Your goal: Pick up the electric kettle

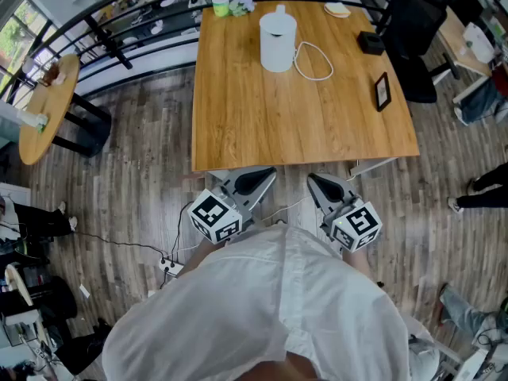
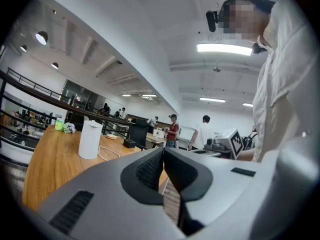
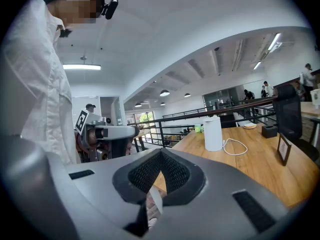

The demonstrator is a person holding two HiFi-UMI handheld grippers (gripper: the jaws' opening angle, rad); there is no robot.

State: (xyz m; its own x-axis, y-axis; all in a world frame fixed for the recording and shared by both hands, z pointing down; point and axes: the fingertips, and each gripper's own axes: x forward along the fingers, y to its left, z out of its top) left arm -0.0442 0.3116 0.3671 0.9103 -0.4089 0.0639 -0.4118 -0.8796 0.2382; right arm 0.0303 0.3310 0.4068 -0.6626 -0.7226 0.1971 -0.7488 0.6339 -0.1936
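- Kettle [image 1: 278, 41] stands upright at the far end of the table [image 1: 262, 125], cord [image 1: 316, 63] looped beside it, untouched.
- Our left gripper [image 1: 255, 181] and right gripper [image 1: 322, 186] hang at the near edge, jaws pressed together, empty.
- We judge the reach not begun: next we must lean in and spread the jaws.

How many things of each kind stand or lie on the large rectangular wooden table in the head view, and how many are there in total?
White electric kettle: 1
White cable: 1
Black box: 1
Black frame: 1
Green cup: 1
Small plate: 1
Small unclear item beside the cup: 1
Total: 7
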